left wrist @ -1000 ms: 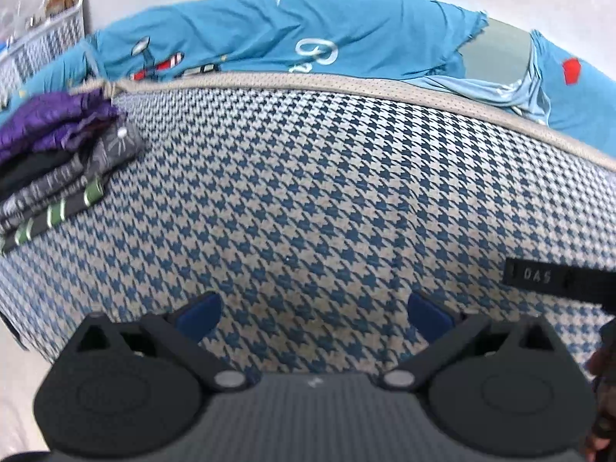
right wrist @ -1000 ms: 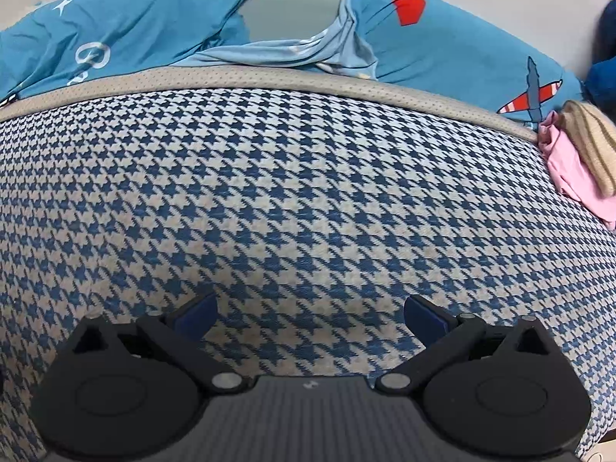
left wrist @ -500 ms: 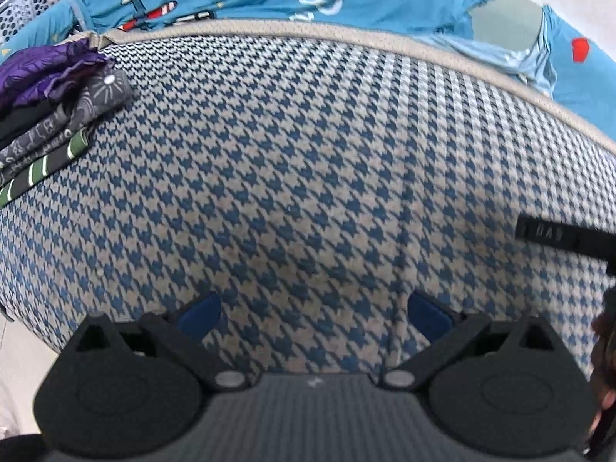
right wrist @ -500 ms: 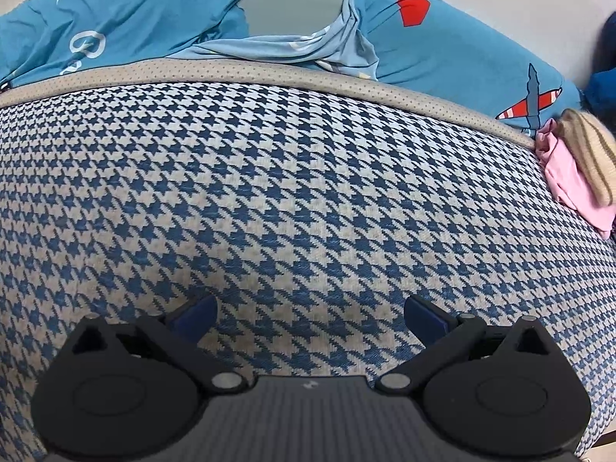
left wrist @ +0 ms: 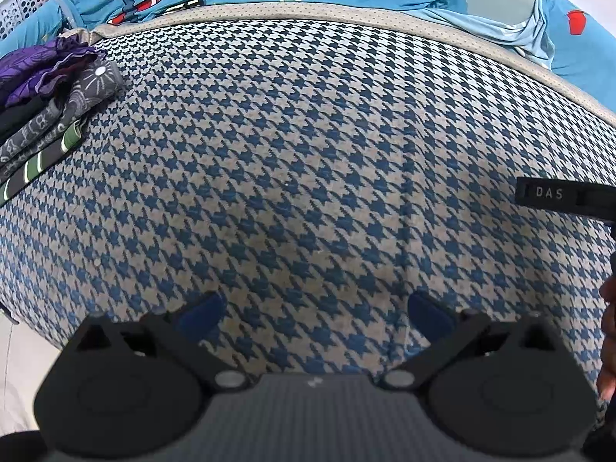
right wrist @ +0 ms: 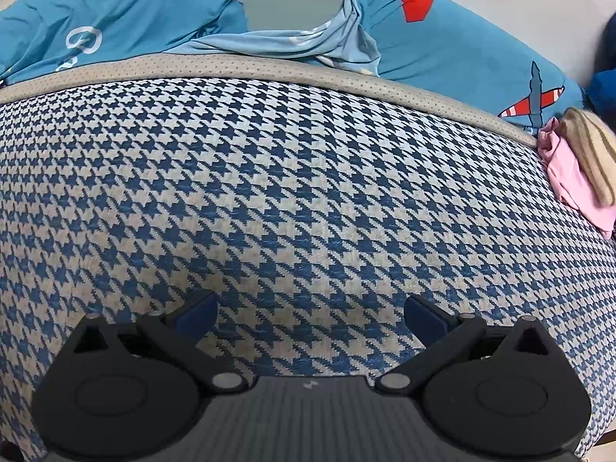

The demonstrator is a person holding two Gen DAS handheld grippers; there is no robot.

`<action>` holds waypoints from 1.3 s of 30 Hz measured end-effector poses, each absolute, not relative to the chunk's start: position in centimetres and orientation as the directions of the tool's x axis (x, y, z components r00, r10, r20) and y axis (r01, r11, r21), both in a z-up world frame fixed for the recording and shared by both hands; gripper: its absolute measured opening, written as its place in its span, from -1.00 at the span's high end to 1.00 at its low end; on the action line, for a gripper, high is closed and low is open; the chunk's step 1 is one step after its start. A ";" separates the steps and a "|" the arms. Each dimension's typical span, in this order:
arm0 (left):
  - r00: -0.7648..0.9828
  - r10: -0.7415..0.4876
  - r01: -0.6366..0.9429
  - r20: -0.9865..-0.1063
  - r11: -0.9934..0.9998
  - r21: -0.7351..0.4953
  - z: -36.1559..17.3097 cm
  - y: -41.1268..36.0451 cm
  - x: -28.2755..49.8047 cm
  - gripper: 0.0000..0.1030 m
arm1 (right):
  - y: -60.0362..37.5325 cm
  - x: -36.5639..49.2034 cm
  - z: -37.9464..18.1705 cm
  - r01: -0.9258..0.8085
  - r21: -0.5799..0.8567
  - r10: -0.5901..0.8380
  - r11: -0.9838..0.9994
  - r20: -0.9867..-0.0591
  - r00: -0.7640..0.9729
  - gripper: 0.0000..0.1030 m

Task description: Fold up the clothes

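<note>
Left wrist view shows the left gripper (left wrist: pixel 312 308) with jaws spread wide and empty over the houndstooth bed cover (left wrist: pixel 308 154); a stack of folded clothes (left wrist: pixel 50 115) lies at the cover's left edge. In the right wrist view the right gripper (right wrist: pixel 310 312) is likewise released, and a loose pink garment (right wrist: pixel 569 177) sits under a striped beige one (right wrist: pixel 589 150) at the far right. A careless sweep could topple the stack, or the jaws could pinch both loose garments, or the cover, together.

folded stack (left wrist: pixel 50 115): left on mattress (left wrist: pixel 308 161) | loose clothes (right wrist: pixel 577 165): right edge | sheet (right wrist: pixel 134 19): behind
</note>
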State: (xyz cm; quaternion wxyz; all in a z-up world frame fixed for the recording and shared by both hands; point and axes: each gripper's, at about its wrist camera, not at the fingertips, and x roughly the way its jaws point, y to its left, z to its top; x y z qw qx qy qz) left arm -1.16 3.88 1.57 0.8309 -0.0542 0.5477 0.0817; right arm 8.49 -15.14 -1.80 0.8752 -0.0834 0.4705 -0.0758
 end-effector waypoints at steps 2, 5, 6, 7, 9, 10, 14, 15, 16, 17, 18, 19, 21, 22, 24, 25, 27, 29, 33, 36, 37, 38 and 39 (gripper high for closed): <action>0.387 0.079 -0.195 -0.919 0.981 0.002 1.6 3.9 -1.1 -1.00 | -15.0 8.2 -1.8 0.052 -0.219 -0.211 0.974 -0.810 0.547 -1.00; 0.391 0.084 -0.194 -0.917 0.981 0.007 1.7 3.8 -1.1 -1.00 | -14.9 8.0 -1.8 0.054 -0.220 -0.213 0.974 -0.810 0.547 -1.00; 0.391 0.086 -0.195 -0.916 0.981 0.009 1.6 3.8 -1.1 -1.00 | -14.8 8.0 -1.8 0.055 -0.219 -0.213 0.974 -0.810 0.546 -1.00; 0.391 0.087 -0.195 -0.916 0.981 0.010 1.6 3.8 -1.1 -1.00 | -14.8 7.9 -1.8 0.055 -0.218 -0.212 0.974 -0.811 0.546 -1.00; 0.391 0.088 -0.198 -0.916 0.980 0.010 1.6 3.9 -1.0 -1.00 | -14.8 7.8 -1.7 0.055 -0.217 -0.211 0.975 -0.811 0.546 -1.00; 0.390 0.088 -0.200 -0.916 0.980 0.010 1.5 3.9 -1.0 -1.00 | -14.7 7.8 -1.6 0.054 -0.216 -0.210 0.975 -0.811 0.546 -1.00; 0.390 0.094 -0.203 -0.916 0.979 0.013 1.6 4.0 -1.0 -1.00 | -14.7 7.5 -1.5 0.053 -0.215 -0.208 0.975 -0.811 0.547 -1.00; 0.390 0.094 -0.203 -0.916 0.979 0.014 1.5 4.0 -1.0 -1.00 | -14.7 7.4 -1.5 0.052 -0.214 -0.207 0.975 -0.811 0.547 -1.00; 0.390 0.094 -0.204 -0.916 0.979 0.014 1.5 4.0 -0.9 -1.00 | -14.6 7.4 -1.4 0.052 -0.214 -0.207 0.976 -0.811 0.547 -1.00; 0.389 0.095 -0.204 -0.916 0.979 0.015 1.5 4.0 -0.9 -1.00 | -14.6 7.3 -1.4 0.052 -0.213 -0.206 0.976 -0.811 0.547 -1.00; 0.389 0.096 -0.204 -0.916 0.979 0.015 1.6 4.0 -0.9 -1.00 | -14.6 7.2 -1.3 0.051 -0.213 -0.206 0.976 -0.811 0.547 -1.00; 0.389 0.096 -0.204 -0.916 0.979 0.016 1.6 4.1 -0.9 -1.00 | -14.6 7.2 -1.3 0.051 -0.212 -0.205 0.976 -0.811 0.547 -1.00; 0.390 0.098 -0.205 -0.915 0.979 0.018 1.6 4.1 -0.9 -1.00 | -14.6 7.2 -1.3 0.049 -0.212 -0.204 0.976 -0.811 0.548 -1.00; 0.391 0.099 -0.205 -0.915 0.979 0.018 1.6 4.1 -0.9 -1.00 | -14.6 7.3 -1.4 0.048 -0.212 -0.203 0.976 -0.811 0.548 -1.00; 0.391 0.101 -0.206 -0.915 0.978 0.020 1.6 4.2 -0.9 -1.00 | -14.5 7.2 -1.4 0.045 -0.214 -0.203 0.976 -0.811 0.548 -1.00; 0.391 0.102 -0.206 -0.915 0.978 0.021 1.6 4.2 -0.9 -1.00 | -14.5 7.1 -1.4 0.045 -0.214 -0.203 0.976 -0.811 0.549 -1.00; 0.392 0.103 -0.207 -0.914 0.978 0.022 1.7 4.2 -0.9 -1.00 | -14.3 6.9 -1.4 0.044 -0.214 -0.202 0.976 -0.811 0.549 -1.00; 0.392 0.105 -0.206 -0.914 0.978 0.024 1.7 4.2 -0.9 -1.00 | -14.3 7.0 -1.4 0.044 -0.214 -0.202 0.976 -0.811 0.549 -1.00; 0.396 0.113 -0.207 -0.911 0.978 0.032 1.9 4.1 -0.9 -1.00 | -14.2 6.9 -1.4 0.042 -0.215 -0.202 0.976 -0.810 0.550 -1.00; 0.400 0.119 -0.206 -0.909 0.978 0.038 1.9 4.1 -0.9 -1.00 | -14.0 6.8 -1.4 0.040 -0.216 -0.201 0.976 -0.809 0.552 -1.00; 0.401 0.115 -0.205 -0.909 0.978 0.033 1.8 4.2 -0.9 -1.00 | -14.0 6.7 -1.3 0.039 -0.216 -0.201 0.976 -0.809 0.553 -1.00; 0.401 0.110 -0.204 -0.910 0.979 0.028 1.8 4.2 -0.8 -1.00 | -14.1 6.7 -1.4 0.039 -0.215 -0.200 0.976 -0.809 0.553 -1.00; 0.401 0.104 -0.203 -0.910 0.979 0.023 1.7 4.3 -0.8 -1.00 | -14.2 6.9 -1.4 0.040 -0.212 -0.198 0.977 -0.810 0.552 -1.00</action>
